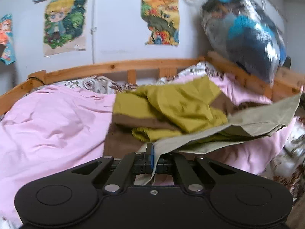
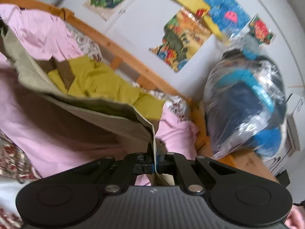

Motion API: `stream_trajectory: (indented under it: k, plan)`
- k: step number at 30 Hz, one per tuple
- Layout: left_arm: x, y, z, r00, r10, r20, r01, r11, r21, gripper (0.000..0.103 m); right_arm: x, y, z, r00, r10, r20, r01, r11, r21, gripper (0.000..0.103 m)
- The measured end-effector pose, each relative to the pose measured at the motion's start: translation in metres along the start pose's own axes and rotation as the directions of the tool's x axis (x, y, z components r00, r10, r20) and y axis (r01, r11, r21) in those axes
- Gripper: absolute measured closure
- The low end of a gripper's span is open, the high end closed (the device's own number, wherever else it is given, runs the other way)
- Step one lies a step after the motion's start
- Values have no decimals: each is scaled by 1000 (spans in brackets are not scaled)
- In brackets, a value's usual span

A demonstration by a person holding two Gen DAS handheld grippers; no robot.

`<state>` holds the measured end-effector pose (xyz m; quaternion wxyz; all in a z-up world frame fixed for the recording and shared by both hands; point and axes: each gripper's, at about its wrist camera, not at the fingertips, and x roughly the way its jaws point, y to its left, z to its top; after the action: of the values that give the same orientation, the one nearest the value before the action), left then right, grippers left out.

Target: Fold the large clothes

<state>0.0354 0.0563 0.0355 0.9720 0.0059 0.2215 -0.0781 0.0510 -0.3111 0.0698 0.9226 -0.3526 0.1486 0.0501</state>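
Observation:
A beige-grey garment (image 1: 247, 120) hangs stretched above the bed, held at two edges. My left gripper (image 1: 154, 152) is shut on one edge of it; the cloth runs off to the right. My right gripper (image 2: 154, 152) is shut on another edge of the same garment (image 2: 91, 103), which spreads away to the left. Under it lies a crumpled olive-yellow and brown garment (image 1: 171, 105), which also shows in the right wrist view (image 2: 106, 84), on the pink sheet (image 1: 53, 122).
A wooden bed rail (image 1: 114, 66) runs along the wall behind the pink sheet. A clear plastic bag of blue and dark clothes (image 1: 247, 36) rests on the rail's right corner and also shows in the right wrist view (image 2: 246, 106). Patterned pillows (image 1: 95, 85) lie by the rail. Posters hang on the wall.

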Motion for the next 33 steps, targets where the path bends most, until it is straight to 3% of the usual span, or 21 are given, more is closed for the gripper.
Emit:
stream_trajectory:
  k: [5,8,14,19,26,33]
  plan:
    - [-47,7,13,999,-19,42,20,999,-36,103,-51,1,8,997,-43,57,42,999,6,102]
    - [-65,5,24,998,-26,64,29,999,-37,103,-72,-7,16,995,-57,83,50,995,85,102]
    - [-48,4,65,997,-41,60,45,997,-58,103,-60,-28,35,988,-85,126,60,980,192,101]
    - [1,3,113,998,16,61,-15,1000,-14,103,0,-47,53,984,-104,142,64,964,259,101]
    - [115,14,178,991,137,-11,-136,988,69,103,124,-77,90,993,-43,110,-2,925,380,101]
    - [237,30,182,972,215,-94,-209,976,62,103,260,-75,104,999,37,17,-41,930,366,101]
